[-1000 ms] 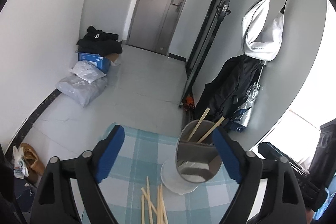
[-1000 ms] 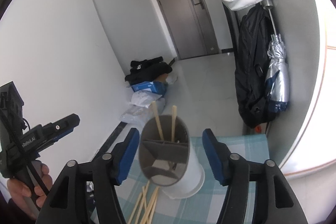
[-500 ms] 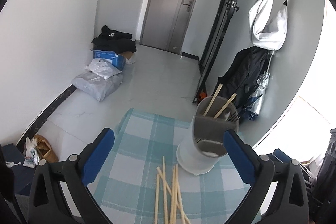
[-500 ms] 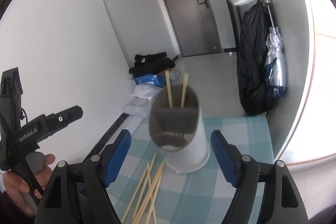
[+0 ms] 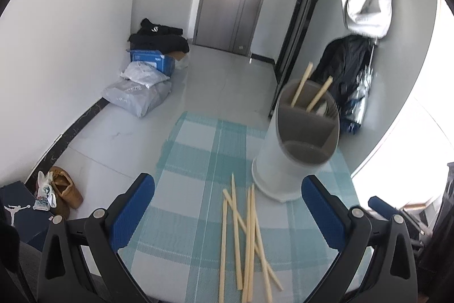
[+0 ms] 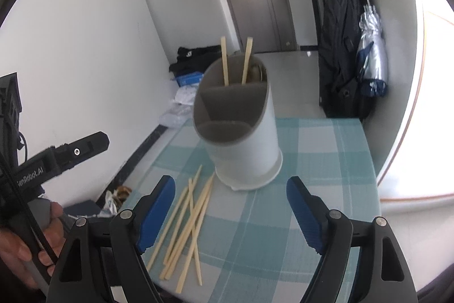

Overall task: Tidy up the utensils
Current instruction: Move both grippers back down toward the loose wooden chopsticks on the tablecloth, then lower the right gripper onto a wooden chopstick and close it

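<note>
Left hand-held gripper (image 5: 228, 213): standing released, jaws having just been widening, nothing between them.
Right hand-held gripper (image 6: 230, 213): spread and empty, having just been widening too.
Loose pale wooden chopsticks (image 5: 247, 234): lying crossed on the teal checked desk (image 5: 195, 161), just ahead of both.
White cylindrical holder with grey divided insert (image 6: 241, 129): standing beyond them, two sticks already inside.
Advice: single out one outer stick, pinching near its middle.

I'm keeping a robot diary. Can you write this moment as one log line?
left gripper: open, empty | right gripper: open, empty, jaws just widened | loose chopsticks: on tablecloth | holder: upright, two chopsticks inside
</note>
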Demonstrator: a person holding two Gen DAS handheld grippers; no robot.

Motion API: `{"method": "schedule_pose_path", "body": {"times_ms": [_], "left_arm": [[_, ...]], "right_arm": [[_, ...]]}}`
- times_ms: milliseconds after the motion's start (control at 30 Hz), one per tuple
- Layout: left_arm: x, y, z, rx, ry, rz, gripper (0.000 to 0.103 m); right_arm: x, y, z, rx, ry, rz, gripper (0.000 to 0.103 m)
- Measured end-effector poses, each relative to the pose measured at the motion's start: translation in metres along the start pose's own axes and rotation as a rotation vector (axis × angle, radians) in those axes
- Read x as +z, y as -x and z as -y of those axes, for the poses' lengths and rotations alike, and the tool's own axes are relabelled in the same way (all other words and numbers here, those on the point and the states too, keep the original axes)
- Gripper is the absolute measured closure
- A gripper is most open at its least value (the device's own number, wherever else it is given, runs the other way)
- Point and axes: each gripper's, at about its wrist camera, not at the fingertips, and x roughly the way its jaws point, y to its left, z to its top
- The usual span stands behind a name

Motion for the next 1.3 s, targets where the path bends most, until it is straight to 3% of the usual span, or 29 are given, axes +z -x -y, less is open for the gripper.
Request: {"method": "schedule_pose_path", "body": {"times_ms": [100, 567, 900, 1000, 1100, 1300], "left_arm": [[-0.009, -0.011, -0.003, -0.004, -0.002, -0.058, 0.001], [-0.009, -0.032, -0.035, 0.018, 0.092, -0.146, 0.001], [-0.006, -0.043, -0.070, 0.024, 0.237, -0.208, 0.001], [-0.004, -0.043, -0.075, 0.019, 0.264, -0.209, 0.001], [0.000, -0.043, -0.081, 0.013, 0.291, -0.214, 0.001], [0.005, -0.045, -0.091, 0.012, 0.336, -0.209, 0.001]], "right_arm": [[-0.009, -0.010, 0.000, -0.009, 0.002, -0.032, 0.022], [-0.029, -0.061, -0.006, -0.042, 0.019, -0.199, 0.025], [-0.030, -0.112, -0.031, -0.022, 0.089, -0.342, 0.051], [-0.030, -0.126, -0.036, -0.011, 0.093, -0.386, 0.071], [-0.036, -0.136, -0.043, -0.002, 0.115, -0.425, 0.083], [-0.042, -0.132, -0.054, -0.019, 0.176, -0.433, 0.088]]}}
